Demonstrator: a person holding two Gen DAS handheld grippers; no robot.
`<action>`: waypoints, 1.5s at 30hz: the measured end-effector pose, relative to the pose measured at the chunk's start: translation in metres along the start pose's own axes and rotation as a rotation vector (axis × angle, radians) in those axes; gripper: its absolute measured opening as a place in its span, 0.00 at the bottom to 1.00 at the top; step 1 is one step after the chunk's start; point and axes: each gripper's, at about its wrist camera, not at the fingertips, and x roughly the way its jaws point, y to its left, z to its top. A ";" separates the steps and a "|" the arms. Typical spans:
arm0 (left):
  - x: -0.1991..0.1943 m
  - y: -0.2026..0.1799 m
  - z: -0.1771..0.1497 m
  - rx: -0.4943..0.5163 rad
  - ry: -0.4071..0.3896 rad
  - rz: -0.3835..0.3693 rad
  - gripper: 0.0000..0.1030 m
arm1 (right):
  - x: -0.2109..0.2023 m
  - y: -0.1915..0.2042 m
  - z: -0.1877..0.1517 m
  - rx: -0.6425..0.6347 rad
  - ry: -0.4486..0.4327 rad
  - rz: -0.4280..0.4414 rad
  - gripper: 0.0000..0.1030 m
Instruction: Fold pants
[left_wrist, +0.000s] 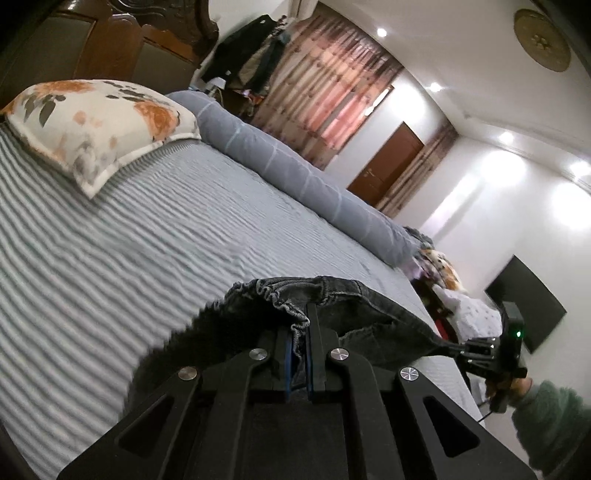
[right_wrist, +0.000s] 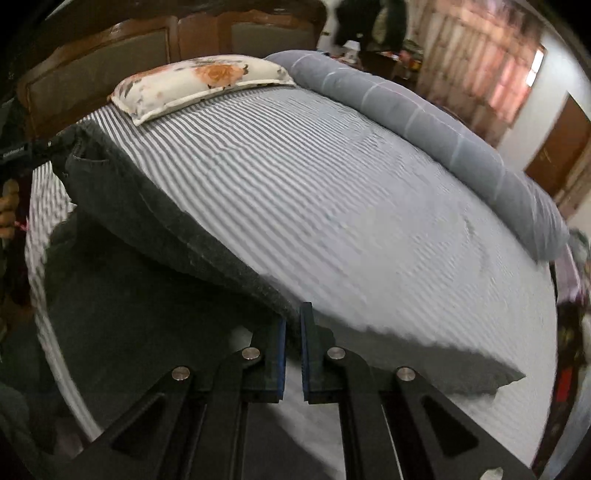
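Left claw (left_wrist: 299, 343) is clamped on the elastic waistband of the dark pants (left_wrist: 332, 314), low centre of frame. Right claw (right_wrist: 291, 343) pinches the opposite edge. Both hold the pants taut above the striped bed (right_wrist: 332, 192), likely to spread them flat before folding.

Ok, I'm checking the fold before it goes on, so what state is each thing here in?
Pants: held up off the bed, stretched between both claws.
Left claw: shut on the waistband.
Right claw: shut on the pants' edge.
Bed: striped cover spread fairly flat.
Pillow: lying at the headboard end.
Blanket: rolled along the far side.
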 end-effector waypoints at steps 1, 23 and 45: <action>-0.006 -0.003 -0.007 0.008 0.006 0.001 0.05 | -0.004 0.002 -0.017 0.031 -0.008 0.005 0.05; -0.065 0.015 -0.168 -0.230 0.293 0.111 0.40 | 0.020 0.072 -0.159 0.288 0.074 -0.058 0.44; -0.034 0.020 -0.151 -0.584 0.183 -0.020 0.46 | 0.047 0.046 -0.236 1.197 -0.081 0.490 0.49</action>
